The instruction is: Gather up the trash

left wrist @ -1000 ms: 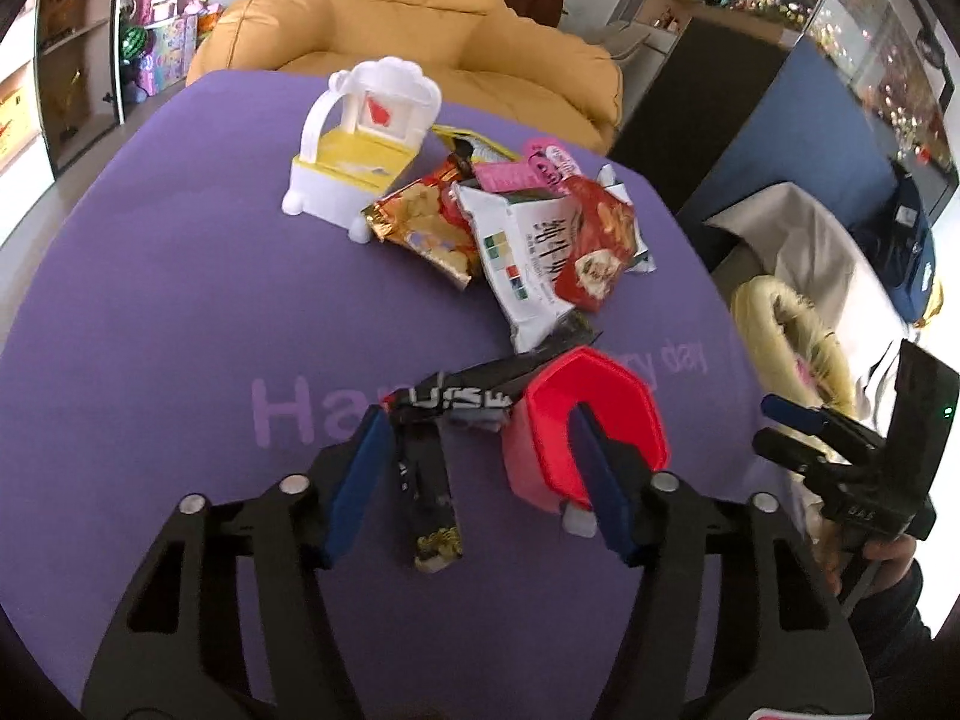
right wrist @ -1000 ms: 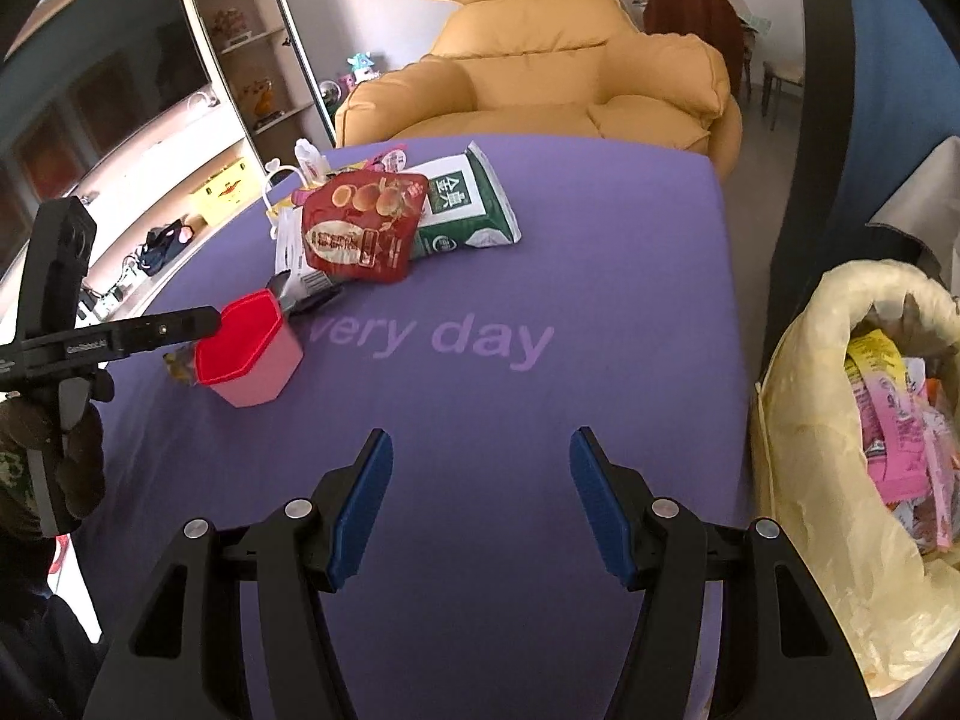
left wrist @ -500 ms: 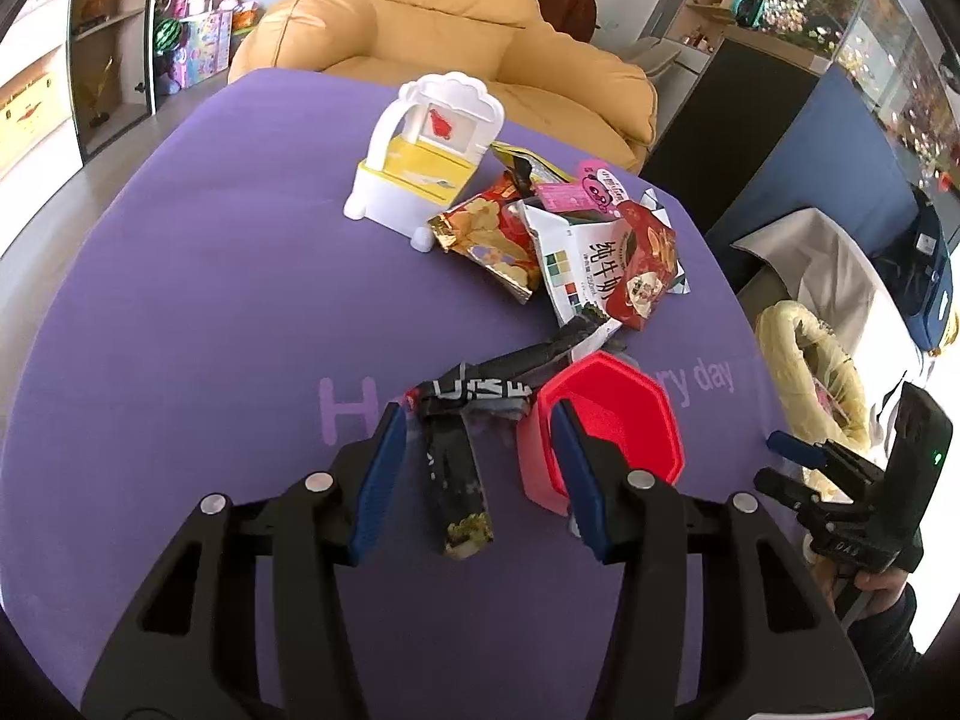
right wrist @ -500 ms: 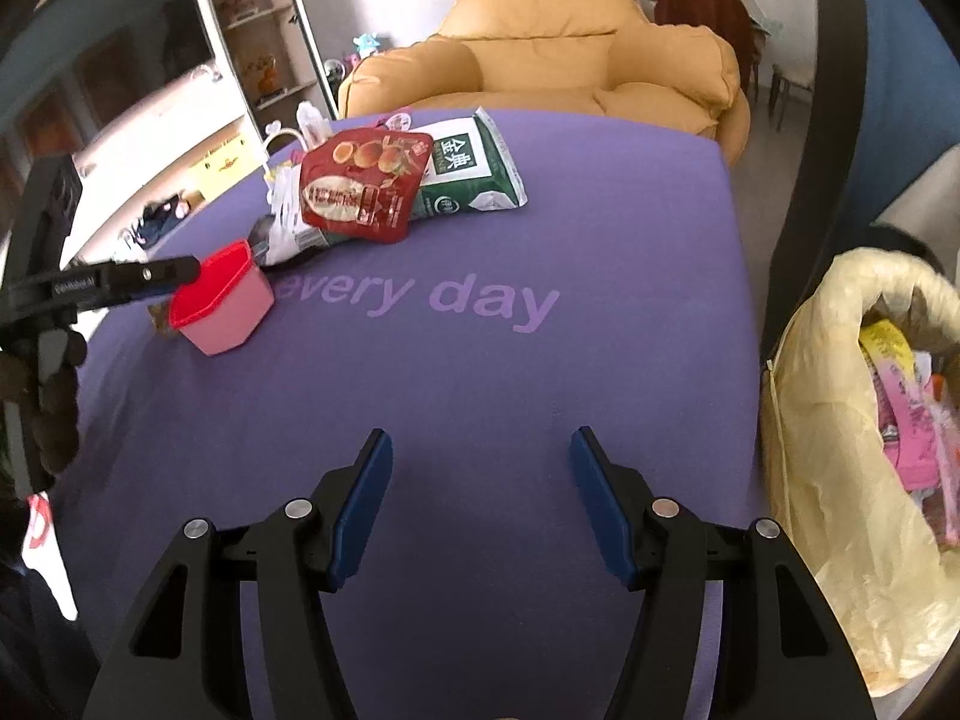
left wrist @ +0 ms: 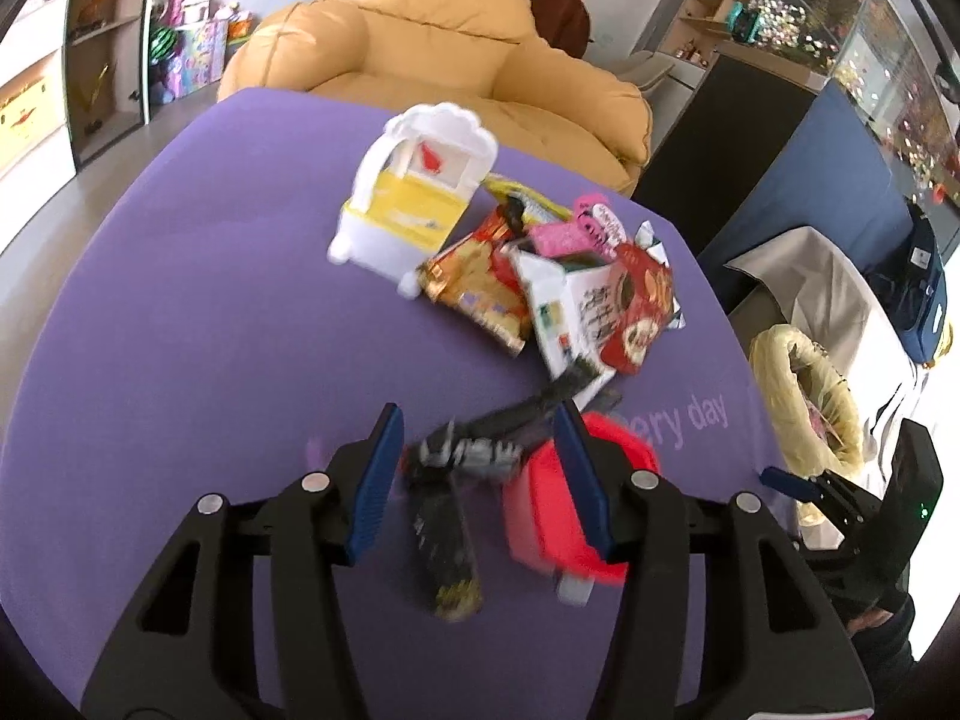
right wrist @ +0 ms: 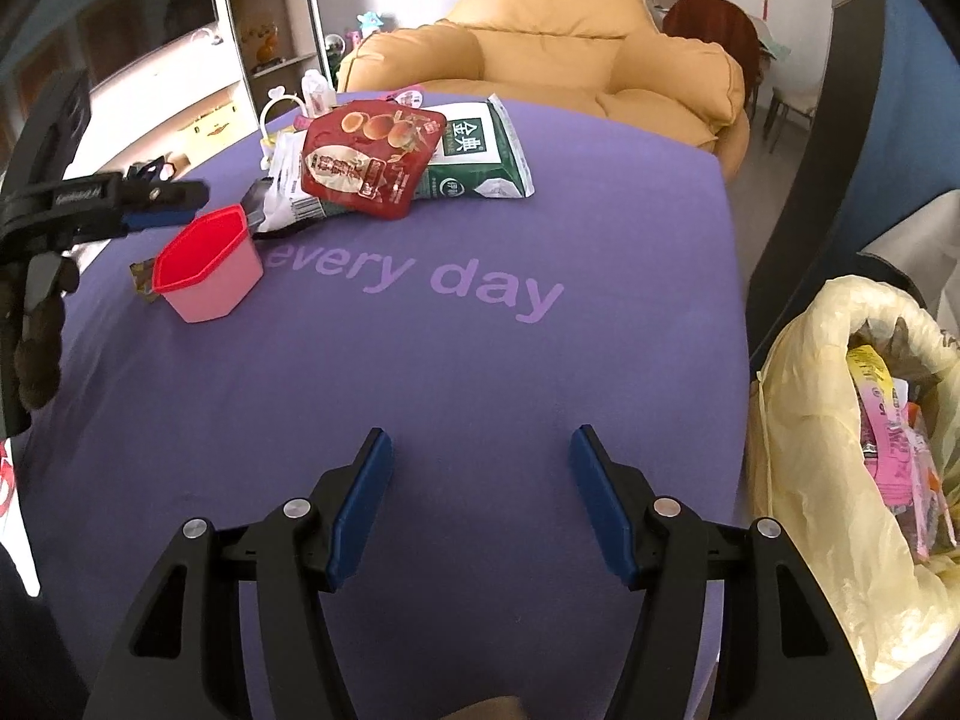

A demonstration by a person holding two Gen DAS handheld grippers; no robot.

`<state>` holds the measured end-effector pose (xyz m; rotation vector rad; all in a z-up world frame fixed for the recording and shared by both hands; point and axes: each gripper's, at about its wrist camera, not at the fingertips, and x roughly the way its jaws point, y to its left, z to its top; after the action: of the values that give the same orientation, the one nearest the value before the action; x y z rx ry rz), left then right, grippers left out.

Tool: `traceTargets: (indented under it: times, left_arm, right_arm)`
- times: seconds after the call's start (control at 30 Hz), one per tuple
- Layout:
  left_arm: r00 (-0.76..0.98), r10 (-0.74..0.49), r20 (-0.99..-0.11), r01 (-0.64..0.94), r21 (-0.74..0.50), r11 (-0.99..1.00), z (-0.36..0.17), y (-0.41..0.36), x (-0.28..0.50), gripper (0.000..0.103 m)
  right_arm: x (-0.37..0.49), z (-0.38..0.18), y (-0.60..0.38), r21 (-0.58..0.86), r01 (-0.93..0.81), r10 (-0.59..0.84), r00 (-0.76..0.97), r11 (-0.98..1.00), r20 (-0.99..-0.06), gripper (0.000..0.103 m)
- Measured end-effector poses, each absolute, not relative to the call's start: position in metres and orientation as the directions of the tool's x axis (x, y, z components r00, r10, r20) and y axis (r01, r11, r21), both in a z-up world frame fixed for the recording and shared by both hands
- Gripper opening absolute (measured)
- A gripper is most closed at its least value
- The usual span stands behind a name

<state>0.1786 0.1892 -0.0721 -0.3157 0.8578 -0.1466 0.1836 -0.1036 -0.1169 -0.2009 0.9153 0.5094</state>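
Purple cloth [left wrist: 198,360] fills left wrist view. Our left gripper [left wrist: 480,480] has narrowed over last second — jaws just been closing, now straddling black wrapper [left wrist: 456,480], pads not yet pressing; red cup [left wrist: 558,522] at 3 o'clock behind right finger. Pickup looks near.

Right wrist view: right gripper [right wrist: 480,504] spread, empty, unchanged; snack-wrapper pile [right wrist: 390,162] at 11 o'clock, yellow trash bag [right wrist: 840,420] at 3 o'clock — awaiting drop.
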Motion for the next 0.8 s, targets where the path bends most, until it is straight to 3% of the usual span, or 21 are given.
traceTargets:
  times: [0.13, 0.23, 0.37, 0.43, 0.5, 0.53, 0.63, 0.8]
  left_arm:
    - [0.653, -0.336, -0.678, 0.142, -0.326, 0.935, -0.056, 0.168, 0.199, 0.050]
    - [0.652, -0.359, -0.668, 0.258, -0.250, 0.933, -0.043, 0.139, 0.214, 0.050]
    - [0.622, -0.266, -0.737, 0.315, -0.075, 0.946, -0.045, 0.097, 0.245, 0.050]
    - [0.596, -0.230, -0.769, 0.297, -0.055, 0.953, -0.052, 0.089, 0.259, 0.050]
    - [0.569, -0.263, -0.779, 0.297, -0.103, 0.949, -0.056, 0.086, 0.268, 0.034]
    - [0.562, -0.271, -0.782, 0.294, -0.118, 0.949, -0.057, 0.086, 0.268, 0.019]
    - [0.566, -0.349, -0.747, 0.301, -0.207, 0.931, -0.050, 0.091, 0.260, 0.009]
    - [0.619, -0.406, -0.672, 0.265, -0.308, 0.914, -0.026, 0.128, 0.233, 0.004]
  right_arm:
    - [0.182, -0.117, -0.104, 0.041, -0.512, 0.341, 0.508, 0.858, -0.791, 0.059]
    - [0.180, -0.118, -0.105, 0.042, -0.511, 0.347, 0.518, 0.859, -0.782, 0.059]
    - [0.179, -0.118, -0.105, 0.039, -0.505, 0.342, 0.525, 0.862, -0.779, 0.059]
    - [0.177, -0.117, -0.105, 0.032, -0.499, 0.334, 0.530, 0.866, -0.780, 0.059]
    - [0.176, -0.117, -0.103, 0.027, -0.496, 0.328, 0.532, 0.868, -0.781, 0.059]
    - [0.176, -0.116, -0.102, 0.025, -0.498, 0.327, 0.531, 0.867, -0.782, 0.059]
    - [0.176, -0.113, -0.097, 0.031, -0.514, 0.340, 0.521, 0.858, -0.783, 0.059]
    - [0.185, -0.100, -0.083, 0.099, -0.529, 0.408, 0.507, 0.843, -0.760, 0.059]
